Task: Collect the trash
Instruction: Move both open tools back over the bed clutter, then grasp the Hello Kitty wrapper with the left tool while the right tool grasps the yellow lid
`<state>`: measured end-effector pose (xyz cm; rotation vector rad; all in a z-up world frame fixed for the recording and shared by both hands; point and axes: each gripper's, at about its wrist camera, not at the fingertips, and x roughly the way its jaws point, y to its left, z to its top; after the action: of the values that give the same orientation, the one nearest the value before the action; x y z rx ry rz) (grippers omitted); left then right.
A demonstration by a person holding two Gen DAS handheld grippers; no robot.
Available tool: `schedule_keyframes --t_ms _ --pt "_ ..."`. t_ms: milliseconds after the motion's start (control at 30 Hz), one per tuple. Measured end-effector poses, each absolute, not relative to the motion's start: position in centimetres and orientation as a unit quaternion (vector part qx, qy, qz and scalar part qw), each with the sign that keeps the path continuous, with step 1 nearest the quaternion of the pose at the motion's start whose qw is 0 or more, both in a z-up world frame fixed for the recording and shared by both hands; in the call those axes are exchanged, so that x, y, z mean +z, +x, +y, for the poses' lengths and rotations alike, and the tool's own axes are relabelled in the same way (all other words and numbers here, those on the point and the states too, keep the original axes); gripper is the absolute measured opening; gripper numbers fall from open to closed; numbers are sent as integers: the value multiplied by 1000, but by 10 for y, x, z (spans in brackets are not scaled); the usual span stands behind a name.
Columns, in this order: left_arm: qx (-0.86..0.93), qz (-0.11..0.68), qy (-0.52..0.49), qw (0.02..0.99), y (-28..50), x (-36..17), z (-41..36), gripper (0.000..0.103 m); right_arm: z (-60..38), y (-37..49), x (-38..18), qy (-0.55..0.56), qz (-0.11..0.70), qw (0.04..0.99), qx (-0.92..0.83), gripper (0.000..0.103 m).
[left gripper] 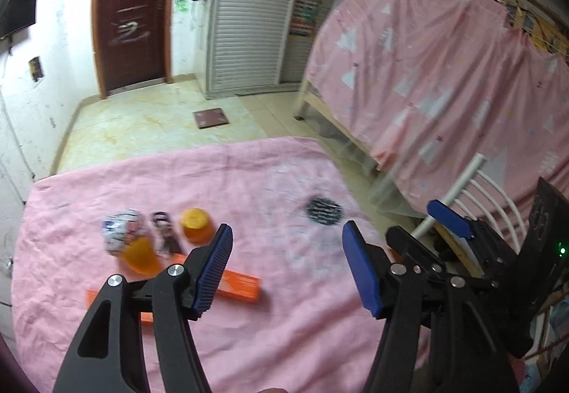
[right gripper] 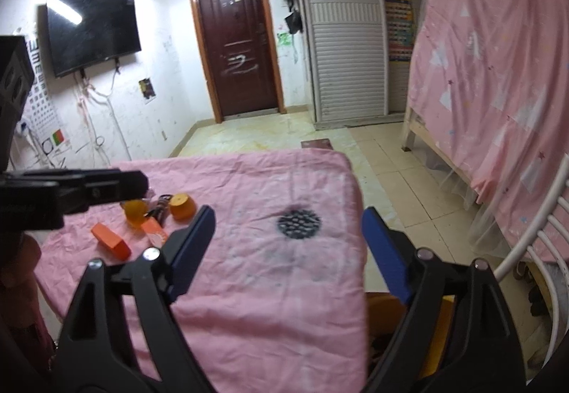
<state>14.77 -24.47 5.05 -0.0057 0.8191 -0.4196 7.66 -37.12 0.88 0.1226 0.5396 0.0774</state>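
Note:
Trash lies on the pink-clothed table: a crumpled printed wrapper ball, a small dark printed packet, two orange cups and a long orange box. My left gripper is open and empty, above the table just right of the orange box. My right gripper is open and empty, above the table's right part. The same items show in the right wrist view: orange cups, orange box. The right gripper also shows in the left wrist view.
A dark round printed patch marks the cloth. A white chair stands at the table's right. A pink-draped wooden bunk bed stands on the right, a dark door and a wall television behind.

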Motion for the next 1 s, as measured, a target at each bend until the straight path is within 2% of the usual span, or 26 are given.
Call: schedule_keyframes --t_ms 433,1000 --pt "-125 395 -23 910 190 46 -162 64 -312 125 0 32 294 951 86 83" --pt "-75 473 -51 877 248 -13 -117 64 -249 184 -30 -28 354 925 134 83"
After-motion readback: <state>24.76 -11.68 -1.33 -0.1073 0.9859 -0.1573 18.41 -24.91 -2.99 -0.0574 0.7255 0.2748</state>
